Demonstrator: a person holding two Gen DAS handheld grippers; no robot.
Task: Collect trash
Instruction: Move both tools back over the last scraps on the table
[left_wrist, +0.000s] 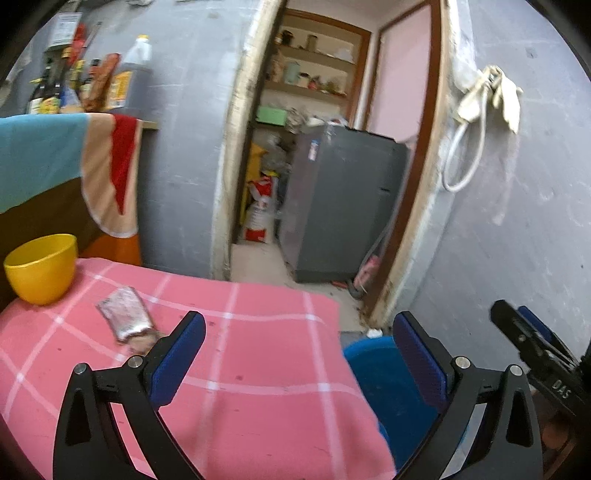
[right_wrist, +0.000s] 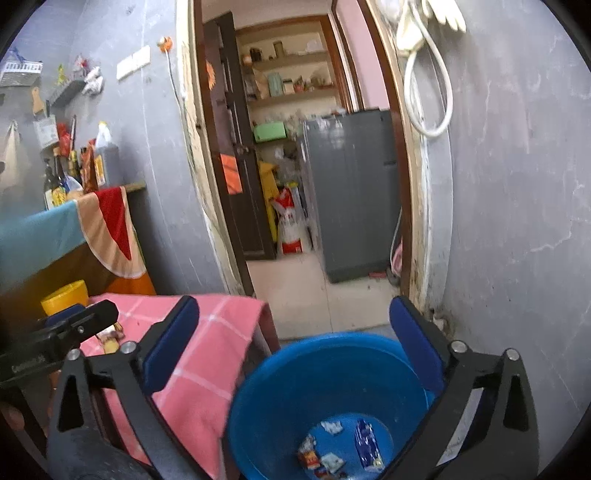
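- Wrappers (right_wrist: 334, 448): we count several lying at the bottom of the blue bucket (right_wrist: 280, 398), right of the tabletop (left_wrist: 258, 369).
- Silver wrapper (left_wrist: 125, 314): uncollected on the pink cloth, near the yellow bowl (left_wrist: 40, 269).
- Left hand-held gripper (left_wrist: 299, 350): spread, nothing between the jaws.
- Right hand-held gripper (right_wrist: 295, 343): spread over the bucket, empty.
- We judge the task partly done.

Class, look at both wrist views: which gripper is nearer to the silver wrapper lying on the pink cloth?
Left. The left gripper hangs open just beside the silver wrapper; the right gripper hangs open over the blue bucket, off the table.
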